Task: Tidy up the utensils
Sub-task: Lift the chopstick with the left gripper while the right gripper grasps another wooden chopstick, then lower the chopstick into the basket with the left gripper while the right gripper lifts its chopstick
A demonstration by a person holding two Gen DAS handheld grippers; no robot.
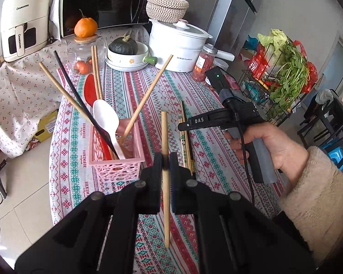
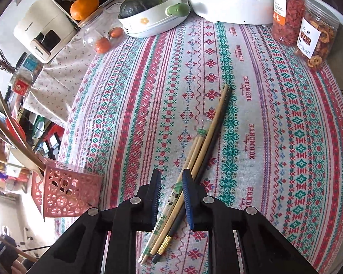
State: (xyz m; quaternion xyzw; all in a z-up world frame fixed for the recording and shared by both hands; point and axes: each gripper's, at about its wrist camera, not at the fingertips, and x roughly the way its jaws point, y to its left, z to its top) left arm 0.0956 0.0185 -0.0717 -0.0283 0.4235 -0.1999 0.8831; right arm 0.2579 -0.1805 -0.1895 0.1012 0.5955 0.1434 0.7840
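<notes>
While left fingers point(image 1: 166, 159) clamp a chopstick point(image 1: 165, 194), only right fingers point(image 2: 171, 178) show chopsticks point(image 2: 208, 132) unpinched between them.

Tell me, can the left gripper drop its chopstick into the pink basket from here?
Probably yes. The left gripper grips a wooden chopstick, and the pink basket sits close ahead, its top open between the utensils leaning inside.

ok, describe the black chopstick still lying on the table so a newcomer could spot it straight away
On the patterned tablecloth, right of the pink basket, a few chopsticks lie bundled under the right gripper. The black chopstick is the outermost on the right: the only dark one, gold band near its end, beside pale wooden ones.
</notes>
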